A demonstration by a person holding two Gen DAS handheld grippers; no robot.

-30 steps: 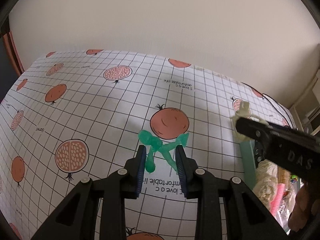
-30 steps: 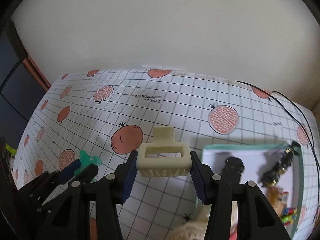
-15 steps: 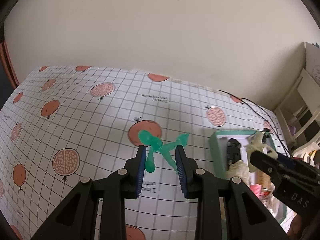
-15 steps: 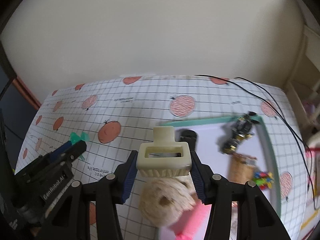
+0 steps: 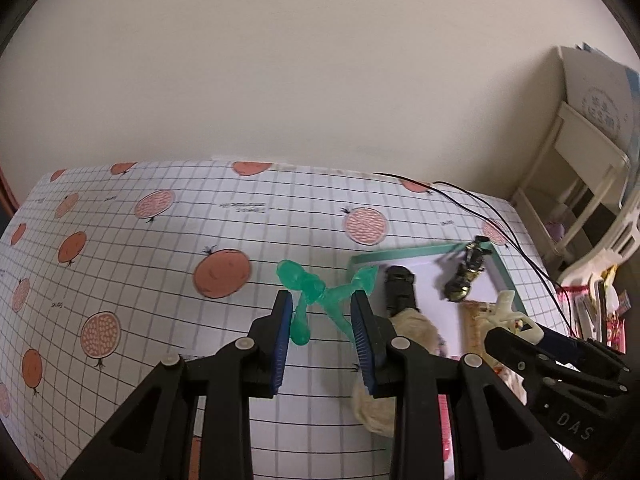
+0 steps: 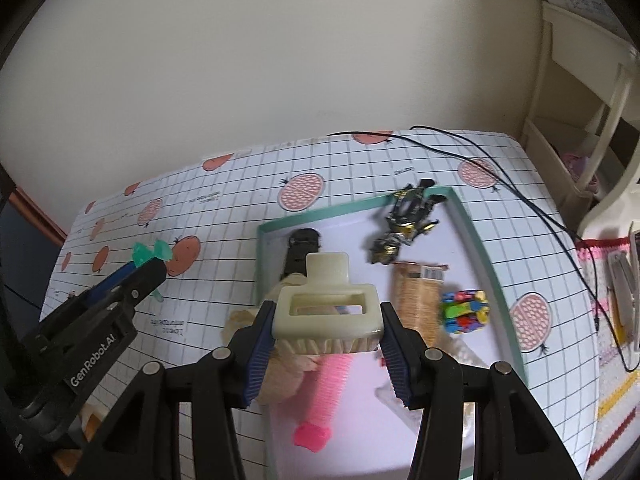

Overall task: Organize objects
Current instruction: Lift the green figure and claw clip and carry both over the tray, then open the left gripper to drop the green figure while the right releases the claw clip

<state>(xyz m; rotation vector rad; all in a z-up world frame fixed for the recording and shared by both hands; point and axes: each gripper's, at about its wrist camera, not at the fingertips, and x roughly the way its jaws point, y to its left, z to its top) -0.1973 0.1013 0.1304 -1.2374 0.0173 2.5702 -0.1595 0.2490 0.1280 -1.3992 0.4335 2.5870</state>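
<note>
While my right gripper [image 6: 326,328] clamps the cream hair clip [image 6: 327,304] over the tray [image 6: 486,256] at lower centre, its long axis crossways, my left gripper [image 5: 322,326] at far left pinches the green toy [image 5: 320,294], farther off.

- "GenRobot.AI" runs in white letters along the left hand-held gripper [image 6: 154,268].
- "DAS" shows in pale letters on the right hand-held gripper [image 5: 520,326].
- Small print on the bench [image 5: 160,248] cloth is unreadable.

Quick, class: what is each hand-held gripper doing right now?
Left hand-held gripper: closed on the green hair clip.
Right hand-held gripper: closed on the cream hair clip.
</note>
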